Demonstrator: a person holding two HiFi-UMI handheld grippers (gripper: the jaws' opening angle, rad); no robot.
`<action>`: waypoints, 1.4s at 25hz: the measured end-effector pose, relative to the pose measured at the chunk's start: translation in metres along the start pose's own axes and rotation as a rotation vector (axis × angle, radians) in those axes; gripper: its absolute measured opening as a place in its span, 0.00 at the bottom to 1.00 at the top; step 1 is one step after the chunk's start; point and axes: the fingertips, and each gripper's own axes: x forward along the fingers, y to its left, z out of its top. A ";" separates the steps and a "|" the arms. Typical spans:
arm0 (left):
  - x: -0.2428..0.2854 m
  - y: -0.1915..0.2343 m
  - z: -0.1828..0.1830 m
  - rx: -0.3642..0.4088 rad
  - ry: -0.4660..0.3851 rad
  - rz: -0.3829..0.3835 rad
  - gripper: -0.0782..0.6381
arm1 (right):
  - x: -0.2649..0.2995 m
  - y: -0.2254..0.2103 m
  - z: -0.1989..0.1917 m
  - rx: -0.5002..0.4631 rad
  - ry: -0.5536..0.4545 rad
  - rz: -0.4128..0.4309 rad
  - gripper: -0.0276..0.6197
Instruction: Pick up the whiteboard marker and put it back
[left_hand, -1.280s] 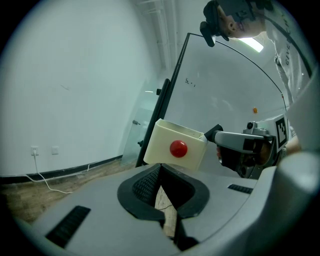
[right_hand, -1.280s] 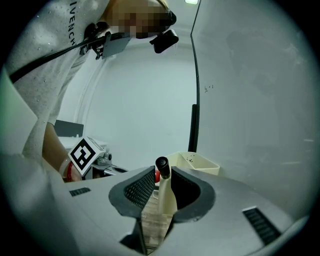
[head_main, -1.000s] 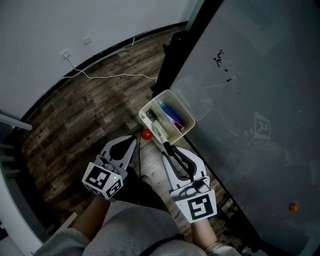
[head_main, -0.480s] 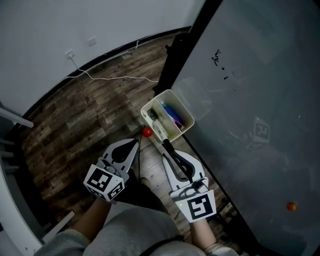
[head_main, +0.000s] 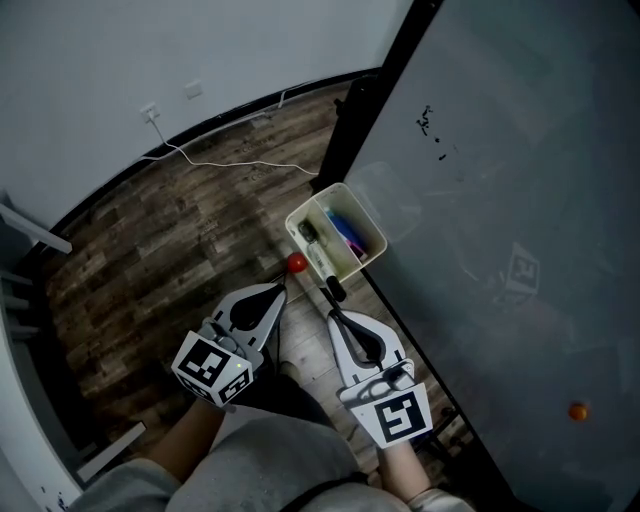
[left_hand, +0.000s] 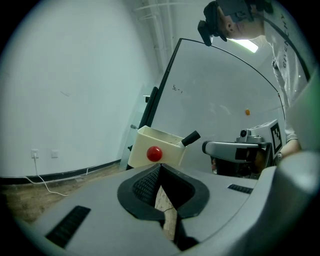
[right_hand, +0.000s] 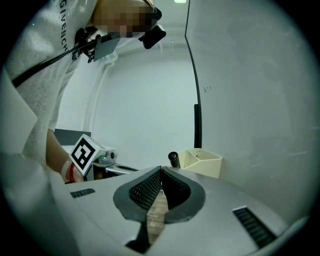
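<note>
Whiteboard marker (head_main: 322, 262), head view: lies slanted in the cream box (head_main: 316, 203), its black end (head_main: 335, 292) poking over the rim nearest the person.
Cream box, head view: sits against the edge of the whiteboard (head_main: 500, 150), above the wooden floor (head_main: 180, 230); a blue marker (head_main: 345, 230) lies in the compartment next to the board.
Red ball (head_main: 297, 263), head view: on the box's outer wall, on the side away from the board.
Left gripper (head_main: 281, 291), head view: tip just below the red ball, not touching it.
Right gripper (head_main: 331, 316), head view: tip close under the marker's black end, with a small gap between them.
Left fingers (left_hand: 150, 180), left gripper view: pressed together, nothing between them.
Box (left_hand: 142, 147), left gripper view: straight ahead beyond the tips, with the red ball (left_hand: 154, 153) on its facing wall and the marker's black end (left_hand: 191, 138) sticking up over its right rim.
Orange dot (left_hand: 247, 112), left gripper view: on the board, well apart from the box.
Right fingers (right_hand: 150, 187), right gripper view: pressed together, holding nothing.
Marker's black end (right_hand: 174, 159), right gripper view: just above and beyond the tips, at the left rim of the box (right_hand: 205, 162); it is not between the fingers.
</note>
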 end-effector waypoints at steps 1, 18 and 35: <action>0.000 -0.001 0.001 0.002 -0.001 0.000 0.13 | -0.001 0.001 0.001 -0.002 -0.002 0.007 0.07; -0.009 -0.027 0.021 0.024 -0.036 -0.010 0.13 | -0.015 0.007 0.020 0.025 -0.045 0.046 0.07; -0.017 -0.039 0.043 0.050 -0.076 -0.004 0.13 | -0.024 0.013 0.046 0.023 -0.103 0.070 0.07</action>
